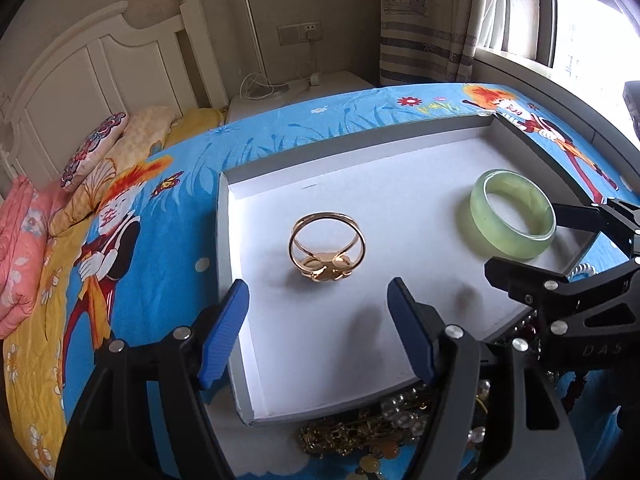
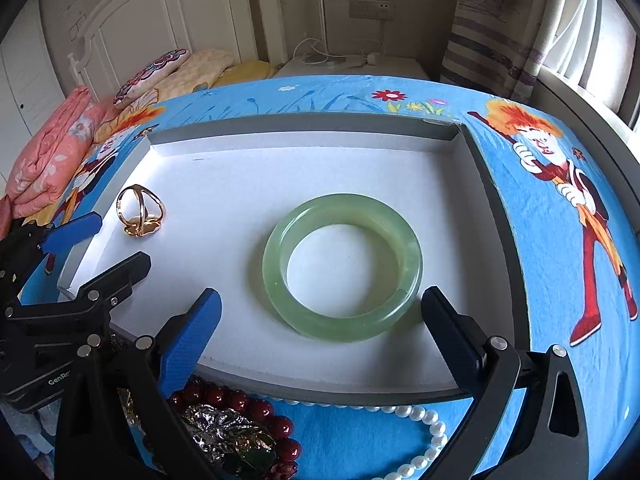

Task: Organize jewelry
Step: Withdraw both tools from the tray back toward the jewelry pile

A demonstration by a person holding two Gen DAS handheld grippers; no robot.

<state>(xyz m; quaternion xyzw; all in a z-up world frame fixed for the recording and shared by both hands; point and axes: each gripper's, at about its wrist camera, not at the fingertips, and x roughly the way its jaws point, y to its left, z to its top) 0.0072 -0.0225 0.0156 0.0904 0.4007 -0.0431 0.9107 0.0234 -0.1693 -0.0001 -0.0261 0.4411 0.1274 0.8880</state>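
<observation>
Jewelry sits in two places: some inside the shallow white tray [image 2: 280, 132] on my bed's blue cartoon sheet [image 2: 560, 240], the rest heaped on the sheet just in front of it.

My left gripper [image 1: 318, 332] hangs over the tray's near left corner with its blue pads [image 1: 224, 332] spread apart and nothing between them. Just beyond the tips, the gold ring [image 1: 326, 246] stands upright on its flat decorated face, clear of both pads.

My right gripper [image 2: 320, 332] is wide apart too, holding nothing. The green bangle [image 2: 344, 266] lies flat on the tray floor, its near edge between my two fingers and beside the right pad; I cannot tell whether that pad touches it. The ring and the bangle are well apart, ring to the left, bangle to the right.

Outside the tray, by its near wall, lie a string of dark red beads [image 2: 256, 404], a white pearl necklace [image 2: 424, 420] and a tangle of gold pieces [image 1: 360, 428].
</observation>
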